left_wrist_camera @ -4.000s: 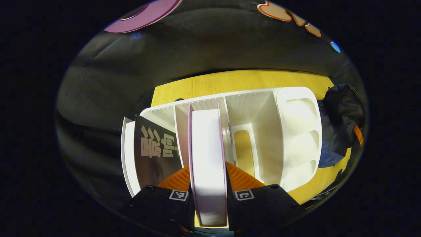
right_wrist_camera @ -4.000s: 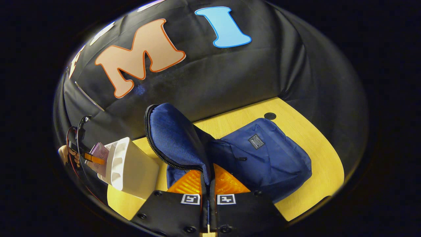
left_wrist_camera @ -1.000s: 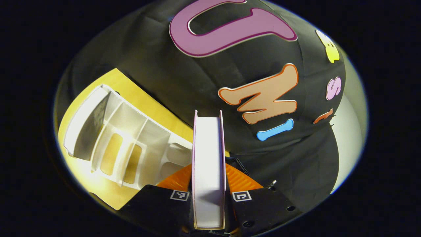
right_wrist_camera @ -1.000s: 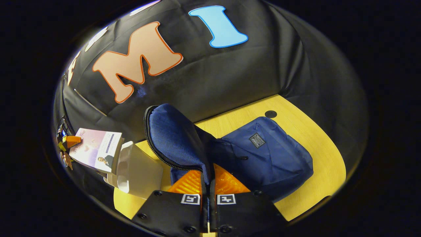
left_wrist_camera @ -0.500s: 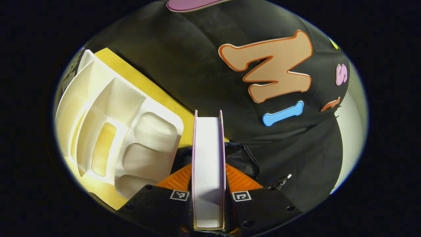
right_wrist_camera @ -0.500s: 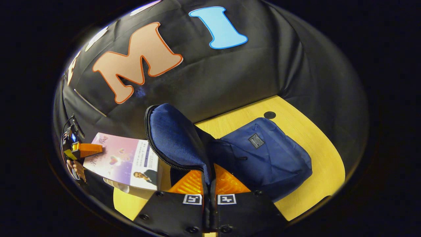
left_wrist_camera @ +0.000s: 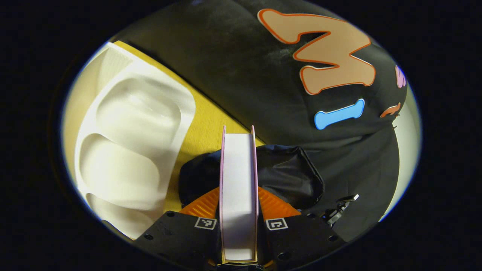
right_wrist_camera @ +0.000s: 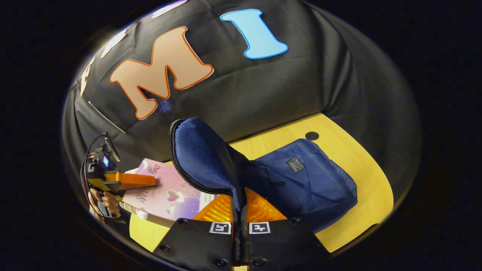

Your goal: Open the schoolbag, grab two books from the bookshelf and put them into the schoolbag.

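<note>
My left gripper (left_wrist_camera: 239, 203) is shut on a thick pink-covered book (left_wrist_camera: 238, 169), page edge toward the camera. The book hangs over the dark open mouth of the schoolbag (left_wrist_camera: 290, 175). In the right gripper view, the blue schoolbag (right_wrist_camera: 307, 184) lies on the table and my right gripper (right_wrist_camera: 240, 207) is shut on its zip-edged flap (right_wrist_camera: 201, 158), holding it raised. The left gripper (right_wrist_camera: 145, 180) comes in from the left with the pink book (right_wrist_camera: 171, 194), whose far end is behind the flap.
The white bookshelf (left_wrist_camera: 131, 143) lies to the left of the book on the yellow table (left_wrist_camera: 205, 130). A hand (right_wrist_camera: 107, 201) holds the left gripper. The table (right_wrist_camera: 363, 177) has a round black hole (right_wrist_camera: 311, 135) behind the bag.
The left gripper has lifted the book out of the bookshelf and carried it right, to the bag's open mouth. The right gripper has kept the flap raised and barely moved.
</note>
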Action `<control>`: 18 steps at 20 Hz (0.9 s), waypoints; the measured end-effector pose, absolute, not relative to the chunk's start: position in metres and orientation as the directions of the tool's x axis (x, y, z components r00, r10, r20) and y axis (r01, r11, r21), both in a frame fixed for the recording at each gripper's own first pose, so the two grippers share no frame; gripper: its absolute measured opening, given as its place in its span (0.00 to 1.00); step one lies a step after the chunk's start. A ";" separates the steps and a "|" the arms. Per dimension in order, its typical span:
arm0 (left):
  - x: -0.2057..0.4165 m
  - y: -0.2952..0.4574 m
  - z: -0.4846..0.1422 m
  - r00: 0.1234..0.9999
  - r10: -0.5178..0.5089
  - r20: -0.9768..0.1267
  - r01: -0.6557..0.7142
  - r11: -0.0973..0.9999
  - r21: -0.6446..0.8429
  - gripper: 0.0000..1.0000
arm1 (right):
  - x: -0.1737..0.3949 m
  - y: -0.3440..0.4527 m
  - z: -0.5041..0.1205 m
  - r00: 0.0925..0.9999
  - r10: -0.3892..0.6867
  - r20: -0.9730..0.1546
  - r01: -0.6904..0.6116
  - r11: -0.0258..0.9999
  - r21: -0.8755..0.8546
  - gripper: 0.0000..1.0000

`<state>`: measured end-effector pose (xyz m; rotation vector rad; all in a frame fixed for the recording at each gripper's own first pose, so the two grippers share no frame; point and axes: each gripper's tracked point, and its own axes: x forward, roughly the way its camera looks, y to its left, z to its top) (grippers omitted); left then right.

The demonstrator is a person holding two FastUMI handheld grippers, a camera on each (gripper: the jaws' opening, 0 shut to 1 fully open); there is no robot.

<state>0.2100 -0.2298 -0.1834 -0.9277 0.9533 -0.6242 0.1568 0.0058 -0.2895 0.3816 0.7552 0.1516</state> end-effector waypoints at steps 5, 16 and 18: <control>0.210 -0.267 -0.206 0.435 -0.804 -0.404 0.034 0.464 -0.885 0.33 | 0.159 0.002 -0.282 0.731 0.273 -0.625 -0.001 0.917 0.400 0.02; 0.210 -0.341 -0.231 0.435 -0.831 -0.346 -0.043 0.365 -0.930 0.34 | 0.170 -0.004 -0.266 0.754 0.281 -0.594 -0.014 0.911 0.413 0.04; 0.204 -0.353 -0.234 0.422 -0.840 -0.340 -0.062 0.348 -0.936 0.33 | 0.170 -0.006 -0.264 0.761 0.279 -0.586 -0.008 0.907 0.421 0.02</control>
